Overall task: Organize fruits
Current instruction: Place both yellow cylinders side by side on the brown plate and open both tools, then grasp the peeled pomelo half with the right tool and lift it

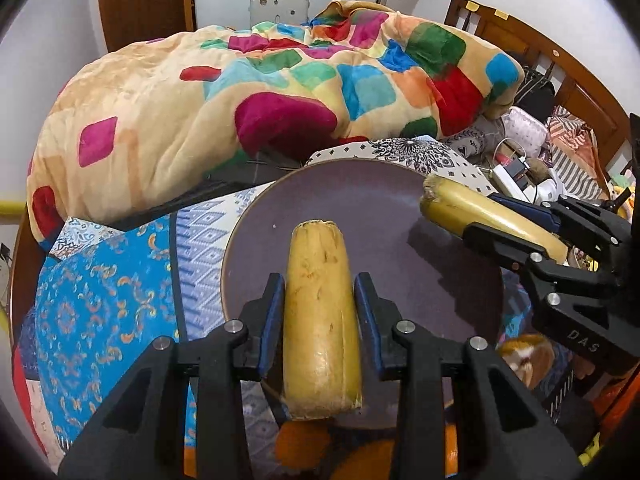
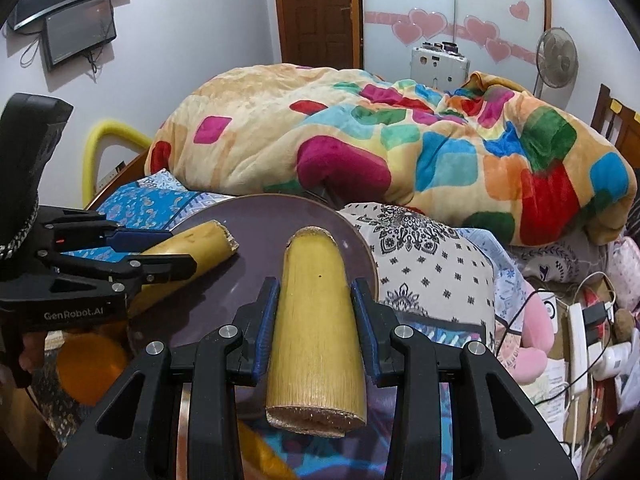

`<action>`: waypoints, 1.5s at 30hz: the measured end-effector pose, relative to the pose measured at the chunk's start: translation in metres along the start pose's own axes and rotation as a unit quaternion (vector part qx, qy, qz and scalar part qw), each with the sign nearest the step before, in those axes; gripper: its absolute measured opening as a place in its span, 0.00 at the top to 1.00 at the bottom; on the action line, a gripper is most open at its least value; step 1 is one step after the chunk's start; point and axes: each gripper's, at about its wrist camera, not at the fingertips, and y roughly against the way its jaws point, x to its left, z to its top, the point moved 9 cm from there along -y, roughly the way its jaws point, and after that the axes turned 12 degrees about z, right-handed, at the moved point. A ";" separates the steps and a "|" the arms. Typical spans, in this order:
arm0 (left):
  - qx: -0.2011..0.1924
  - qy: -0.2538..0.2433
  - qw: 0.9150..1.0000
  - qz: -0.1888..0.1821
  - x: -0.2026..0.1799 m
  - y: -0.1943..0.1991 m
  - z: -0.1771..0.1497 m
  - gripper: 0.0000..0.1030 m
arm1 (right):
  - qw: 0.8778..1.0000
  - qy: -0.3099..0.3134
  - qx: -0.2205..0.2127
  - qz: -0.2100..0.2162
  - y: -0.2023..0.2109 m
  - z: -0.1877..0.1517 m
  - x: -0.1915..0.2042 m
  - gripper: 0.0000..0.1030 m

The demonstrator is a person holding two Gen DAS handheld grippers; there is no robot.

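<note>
Both banana pieces pinched mid-length, left tool [image 1: 320,300] on one [image 1: 320,320], right tool [image 2: 316,300] on other [image 2: 316,320], poised over bare purple plate [image 1: 360,184] on bed, likely for side-by-side placement.

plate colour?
Dull purple plate with a thin tan rim; clearest in the left wrist view.

I was working in a home bedroom: a bed [image 2: 132,200] heaped with a colourful blanket [image 2: 380,144], wooden door [image 2: 316,8], standing fan [image 2: 556,56].

Two yellow cut banana pieces [image 1: 320,320] [image 2: 316,328] above purple plate [image 1: 360,200].
</note>
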 end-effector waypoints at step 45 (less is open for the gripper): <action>-0.108 0.030 0.993 0.036 0.018 0.146 -0.058 0.46 | 0.996 0.023 -0.075 -0.031 0.100 -0.010 0.067 0.57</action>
